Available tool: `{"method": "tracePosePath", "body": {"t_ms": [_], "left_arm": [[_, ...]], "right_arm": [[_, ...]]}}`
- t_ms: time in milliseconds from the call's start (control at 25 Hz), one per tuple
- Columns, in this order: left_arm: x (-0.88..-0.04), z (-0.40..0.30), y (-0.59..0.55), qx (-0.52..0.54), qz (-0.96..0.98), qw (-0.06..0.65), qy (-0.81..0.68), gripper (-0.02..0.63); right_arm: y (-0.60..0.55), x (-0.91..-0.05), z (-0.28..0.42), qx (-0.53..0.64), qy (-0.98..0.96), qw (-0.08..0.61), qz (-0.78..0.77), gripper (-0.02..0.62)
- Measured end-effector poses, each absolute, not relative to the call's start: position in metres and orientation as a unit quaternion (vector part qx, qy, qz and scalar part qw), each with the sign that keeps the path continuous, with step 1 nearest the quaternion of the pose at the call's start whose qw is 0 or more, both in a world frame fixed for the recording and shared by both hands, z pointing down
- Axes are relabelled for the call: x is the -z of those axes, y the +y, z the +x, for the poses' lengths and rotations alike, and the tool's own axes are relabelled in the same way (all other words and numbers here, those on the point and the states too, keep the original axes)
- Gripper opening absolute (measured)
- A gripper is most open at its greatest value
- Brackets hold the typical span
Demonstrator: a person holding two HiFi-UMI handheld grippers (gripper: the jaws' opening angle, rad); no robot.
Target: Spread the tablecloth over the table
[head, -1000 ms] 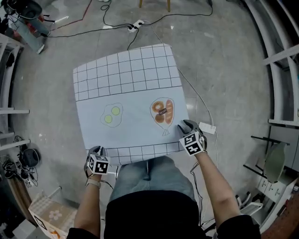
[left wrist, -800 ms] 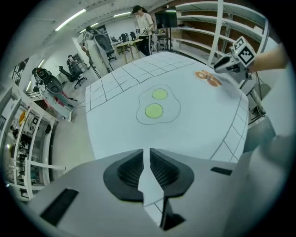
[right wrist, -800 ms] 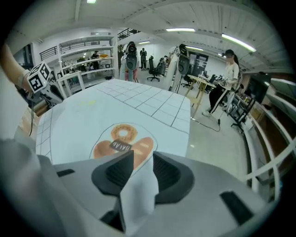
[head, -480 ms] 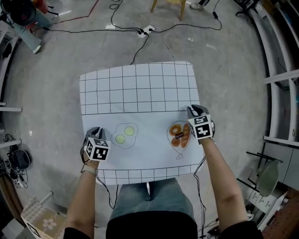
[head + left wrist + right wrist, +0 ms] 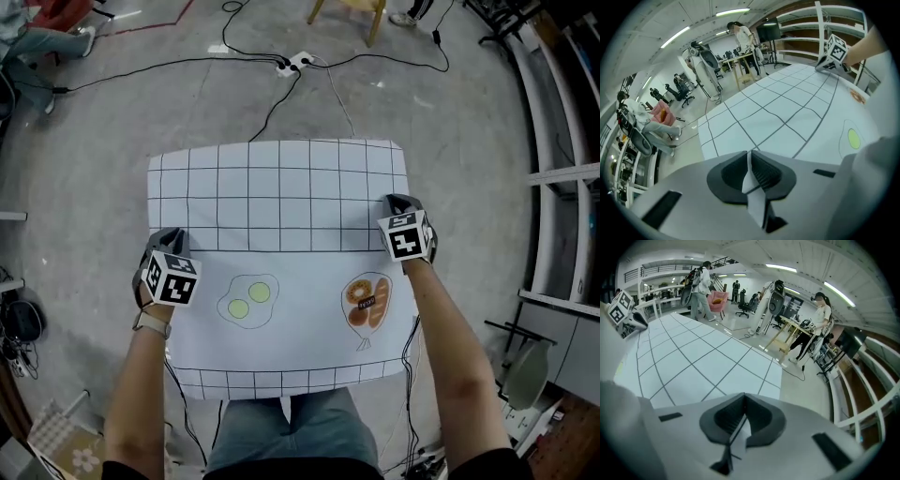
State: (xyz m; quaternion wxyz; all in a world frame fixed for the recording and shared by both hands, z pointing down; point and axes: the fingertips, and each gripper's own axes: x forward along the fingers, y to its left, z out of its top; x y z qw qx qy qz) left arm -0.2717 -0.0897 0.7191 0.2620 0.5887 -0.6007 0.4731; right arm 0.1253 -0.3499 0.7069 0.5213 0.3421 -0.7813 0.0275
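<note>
A grey concrete floor [image 5: 94,141] crossed by black cables [image 5: 187,62] and a power strip [image 5: 292,64] fills the head view. Over it the tablecloth [image 5: 281,202] is stretched flat and taut. It is white, with a black grid band along its far and near edges and a plain middle that bears a drawn fried egg [image 5: 247,300] and a brown pastry [image 5: 366,302].

The left gripper [image 5: 166,235] is clamped on the cloth's left edge and the right gripper [image 5: 398,201] on its right edge, both about where the far grid meets the plain middle. The right gripper's jaws have just been closing. Each gripper view shows a thin fold of white cloth pinched between the dark pads.

Whether a table stands under the cloth cannot be told, as the sheet covers whatever is beneath. Only the gripper views show the room beyond: office chairs [image 5: 677,91], standing people [image 5: 820,315], shelving [image 5: 806,28] and strip lights overhead.
</note>
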Motion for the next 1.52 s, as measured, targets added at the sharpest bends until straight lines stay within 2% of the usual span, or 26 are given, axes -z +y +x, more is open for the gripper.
{"method": "tracePosePath", "body": {"t_ms": [400, 600, 800, 1000, 1360, 1520], "left_arm": [[-0.72, -0.275, -0.101, -0.486, 0.598, 0.222, -0.597, 0.012], [-0.719, -0.282, -0.095, -0.42, 0.597, 0.29, -0.619, 0.011], [-0.717, -0.281, -0.098, -0.433, 0.602, 0.264, -0.617, 0.011], [-0.715, -0.281, -0.094, -0.411, 0.599, 0.284, -0.626, 0.011], [-0.713, -0.283, -0.102, -0.408, 0.596, 0.264, -0.64, 0.011], [-0.711, -0.293, -0.116, -0.382, 0.596, 0.29, -0.644, 0.011]], "right_arm": [[-0.366, -0.715, 0.114, -0.003, -0.772, 0.555, 0.31, 0.009], [-0.37, -0.715, 0.11, -0.02, -0.772, 0.55, 0.317, 0.009], [-0.381, -0.713, 0.105, -0.021, -0.776, 0.542, 0.322, 0.008], [-0.386, -0.711, 0.101, -0.018, -0.779, 0.538, 0.32, 0.009], [-0.393, -0.714, 0.099, -0.031, -0.788, 0.519, 0.33, 0.008], [-0.407, -0.711, 0.093, -0.035, -0.791, 0.509, 0.337, 0.009]]}}
